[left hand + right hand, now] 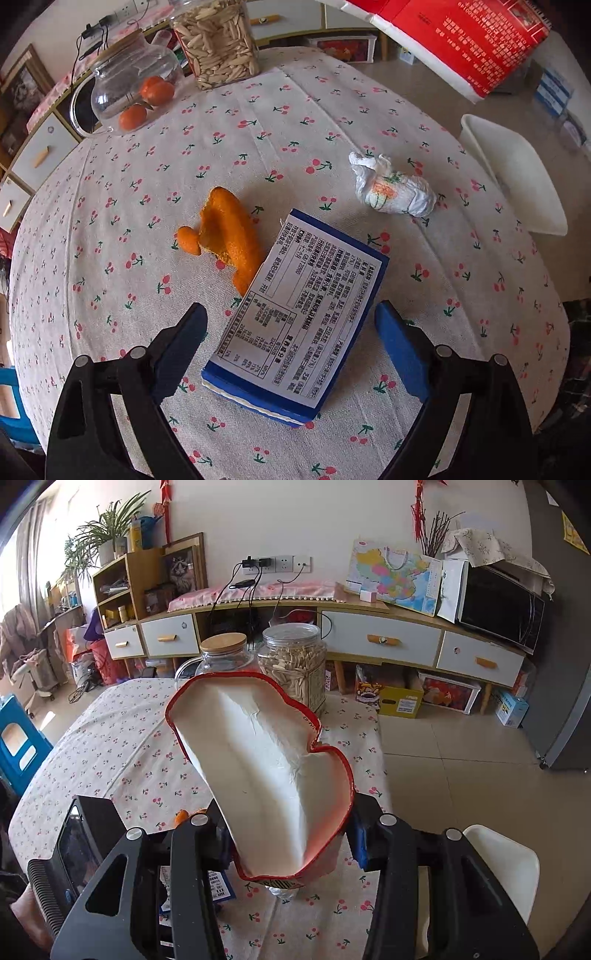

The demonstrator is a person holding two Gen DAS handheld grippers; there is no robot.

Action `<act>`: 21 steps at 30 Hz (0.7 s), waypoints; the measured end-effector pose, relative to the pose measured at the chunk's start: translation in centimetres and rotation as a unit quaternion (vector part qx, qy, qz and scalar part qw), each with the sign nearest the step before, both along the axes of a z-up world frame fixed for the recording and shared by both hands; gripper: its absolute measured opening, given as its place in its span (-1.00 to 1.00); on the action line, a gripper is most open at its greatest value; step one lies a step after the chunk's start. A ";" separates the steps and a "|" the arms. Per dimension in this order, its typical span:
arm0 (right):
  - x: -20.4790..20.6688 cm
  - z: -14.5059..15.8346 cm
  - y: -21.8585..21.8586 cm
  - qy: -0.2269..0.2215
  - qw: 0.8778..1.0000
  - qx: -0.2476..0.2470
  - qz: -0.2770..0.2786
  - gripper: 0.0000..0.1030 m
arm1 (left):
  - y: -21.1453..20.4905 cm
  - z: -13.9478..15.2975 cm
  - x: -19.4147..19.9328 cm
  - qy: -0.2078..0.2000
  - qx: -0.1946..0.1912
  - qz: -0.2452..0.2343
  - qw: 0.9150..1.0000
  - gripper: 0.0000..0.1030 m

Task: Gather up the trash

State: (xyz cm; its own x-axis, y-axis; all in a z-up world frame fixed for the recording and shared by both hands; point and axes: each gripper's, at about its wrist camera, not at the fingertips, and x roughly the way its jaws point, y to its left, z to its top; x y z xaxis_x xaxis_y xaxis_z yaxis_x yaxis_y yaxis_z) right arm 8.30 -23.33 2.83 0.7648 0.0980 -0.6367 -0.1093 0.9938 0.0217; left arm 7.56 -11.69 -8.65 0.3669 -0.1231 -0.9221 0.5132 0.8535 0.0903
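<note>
My left gripper [291, 345] is open, its blue fingers on either side of a flat blue box with a white printed label [299, 314] lying on the cherry-print tablecloth [110, 206]. An orange peel [225, 232] lies just left of the box. A crumpled white tissue [395, 184] lies beyond it to the right. My right gripper [288, 840] is shut on a red paper bag with a white inside [266, 771], held open above the table. The bag also shows at the top right of the left wrist view [454, 40].
A glass teapot holding tangerines [133, 92] and a jar of seeds [218, 40] stand at the table's far side. A white chair [517, 173] stands beside the table's right edge. A sideboard with drawers [369, 635] lines the wall.
</note>
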 end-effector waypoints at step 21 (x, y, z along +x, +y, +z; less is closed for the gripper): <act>-2.2 -0.9 2.9 -0.009 1.000 0.015 0.026 -0.15 | 12.5 5.7 -1.7 -0.130 -0.145 0.251 0.948 0.09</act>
State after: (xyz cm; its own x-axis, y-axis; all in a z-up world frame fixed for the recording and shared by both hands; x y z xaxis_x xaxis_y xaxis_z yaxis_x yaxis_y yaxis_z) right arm 6.11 -20.48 1.95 0.7689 0.1569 -0.6199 -0.1619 0.9856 0.0486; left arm 5.83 0.80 -2.97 0.6574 -0.1071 -0.7459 0.0283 0.9927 -0.1175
